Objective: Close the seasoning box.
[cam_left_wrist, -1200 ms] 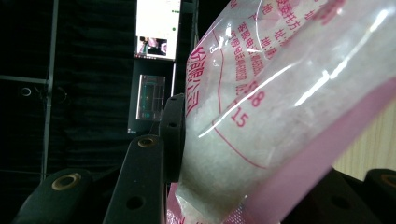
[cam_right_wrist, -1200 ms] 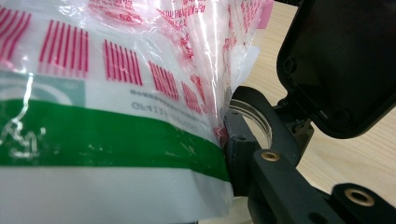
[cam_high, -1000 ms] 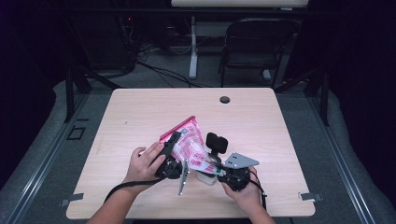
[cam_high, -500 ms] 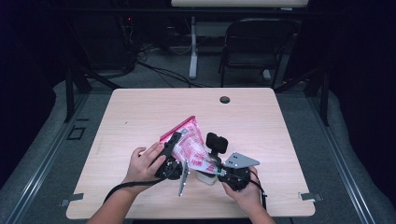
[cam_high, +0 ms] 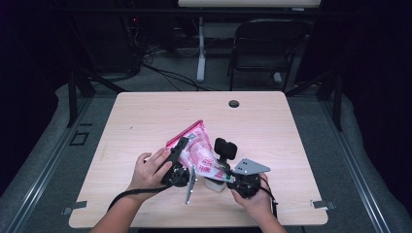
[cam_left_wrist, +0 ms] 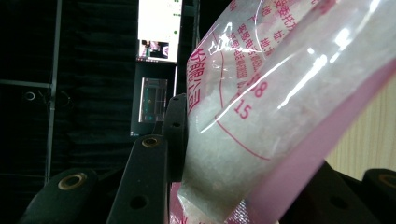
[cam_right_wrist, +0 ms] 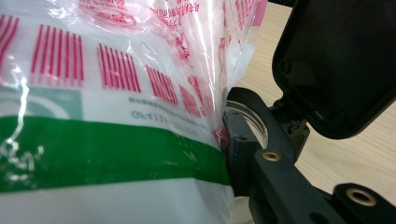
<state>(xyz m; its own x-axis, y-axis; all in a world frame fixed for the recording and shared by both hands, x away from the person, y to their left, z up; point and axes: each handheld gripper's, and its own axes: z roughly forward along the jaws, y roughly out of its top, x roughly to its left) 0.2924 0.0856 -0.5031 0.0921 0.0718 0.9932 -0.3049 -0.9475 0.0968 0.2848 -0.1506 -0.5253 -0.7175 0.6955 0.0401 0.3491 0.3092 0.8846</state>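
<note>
Two grippers met over the near middle of a wooden table (cam_high: pixel 145 116), holding a bag (cam_high: pixel 197 150) between them. The bag, clear plastic with pink print and white grains inside, was lifted at a tilt; its long axis ran from the near right up to the far left, its pink-edged corner pointing away from the person. The left gripper (cam_high: pixel 177 155) pinched the bag's left side, one jaw pressed against the plastic. The right gripper (cam_high: pixel 221 162) clamped its lower end. A small white container (cam_high: pixel 215 184) sat just under the bag.
</note>
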